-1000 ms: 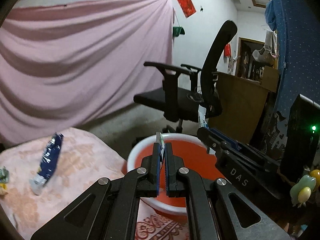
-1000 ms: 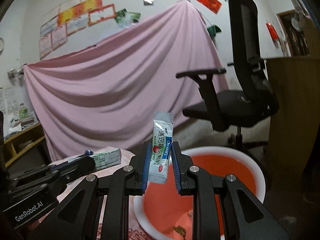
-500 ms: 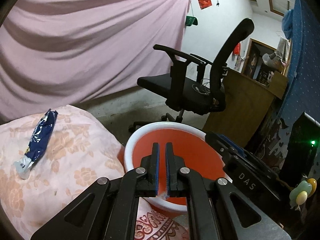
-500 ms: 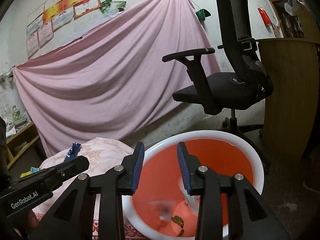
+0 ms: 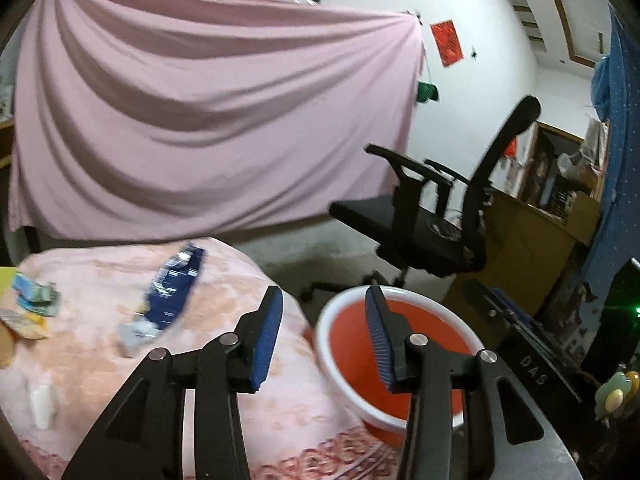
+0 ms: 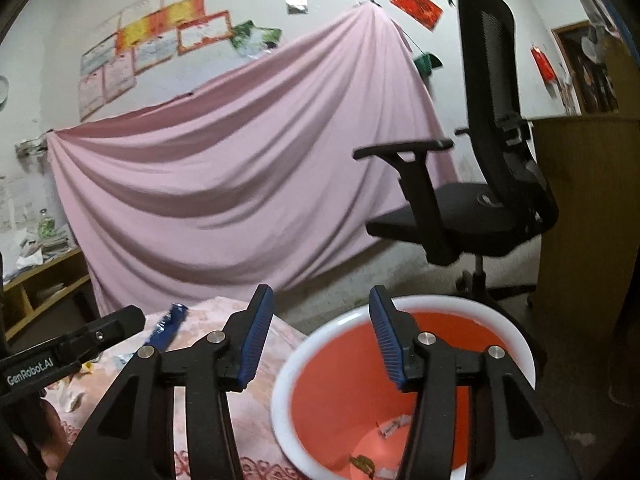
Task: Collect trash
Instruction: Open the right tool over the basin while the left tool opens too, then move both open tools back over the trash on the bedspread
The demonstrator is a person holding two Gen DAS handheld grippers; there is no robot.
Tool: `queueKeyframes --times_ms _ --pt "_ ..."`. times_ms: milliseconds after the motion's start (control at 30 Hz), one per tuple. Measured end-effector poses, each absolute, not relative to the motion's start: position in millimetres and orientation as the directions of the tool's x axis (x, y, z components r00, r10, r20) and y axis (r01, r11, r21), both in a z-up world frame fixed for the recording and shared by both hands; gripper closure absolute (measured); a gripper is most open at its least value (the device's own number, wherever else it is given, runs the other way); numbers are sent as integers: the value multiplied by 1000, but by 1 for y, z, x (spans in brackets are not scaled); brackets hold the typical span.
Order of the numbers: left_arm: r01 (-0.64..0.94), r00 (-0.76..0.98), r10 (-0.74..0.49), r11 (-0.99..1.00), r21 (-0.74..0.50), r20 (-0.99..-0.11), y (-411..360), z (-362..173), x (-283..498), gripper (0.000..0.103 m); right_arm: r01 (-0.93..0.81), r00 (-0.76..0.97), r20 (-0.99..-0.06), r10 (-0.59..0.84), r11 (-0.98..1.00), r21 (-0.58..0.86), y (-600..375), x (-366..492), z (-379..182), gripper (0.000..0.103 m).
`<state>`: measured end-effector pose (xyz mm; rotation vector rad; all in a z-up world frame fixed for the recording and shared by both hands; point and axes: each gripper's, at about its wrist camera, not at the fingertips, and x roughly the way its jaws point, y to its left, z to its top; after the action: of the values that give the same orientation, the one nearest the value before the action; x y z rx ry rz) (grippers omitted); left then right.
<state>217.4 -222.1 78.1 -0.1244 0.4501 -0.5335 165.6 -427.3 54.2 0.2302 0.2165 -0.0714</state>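
Orange bin (image 6: 516, 344) with white rim beside a pink-covered table (image 5: 224, 304), scraps of trash (image 6: 394, 426) lying at its bottom. Blue wrapper (image 5: 172, 288) left of the bin on the table. Left gripper (image 5: 322, 340) and right gripper (image 6: 320, 338) near the bin's rim, jaws opening, empty.

There are two black two-finger grippers with blue pads, the left gripper (image 5: 324, 320) and the right gripper (image 6: 320, 320). There is one round orange plastic basin with a white rim (image 6: 320, 344). One long dark-blue foil wrapper (image 5: 172, 284) lies on one pink flowered cloth (image 5: 224, 400). One black office chair (image 5: 432, 224) stands behind.
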Motion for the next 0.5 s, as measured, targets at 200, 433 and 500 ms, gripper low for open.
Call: queueKeyframes --times_ms 200,433,500 --pt "375 838 -437 896 -237 -325 -177 83 203 23 37 991 -134 -11 980 197 -405 157 66 20" --pt "223 926 -276 951 -216 -257 -128 81 179 2 -16 997 -68 27 987 159 -376 150 75 0" --pt "192 940 -240 959 -207 -242 -116 80 172 2 -37 998 -53 44 989 142 -367 148 78 0"
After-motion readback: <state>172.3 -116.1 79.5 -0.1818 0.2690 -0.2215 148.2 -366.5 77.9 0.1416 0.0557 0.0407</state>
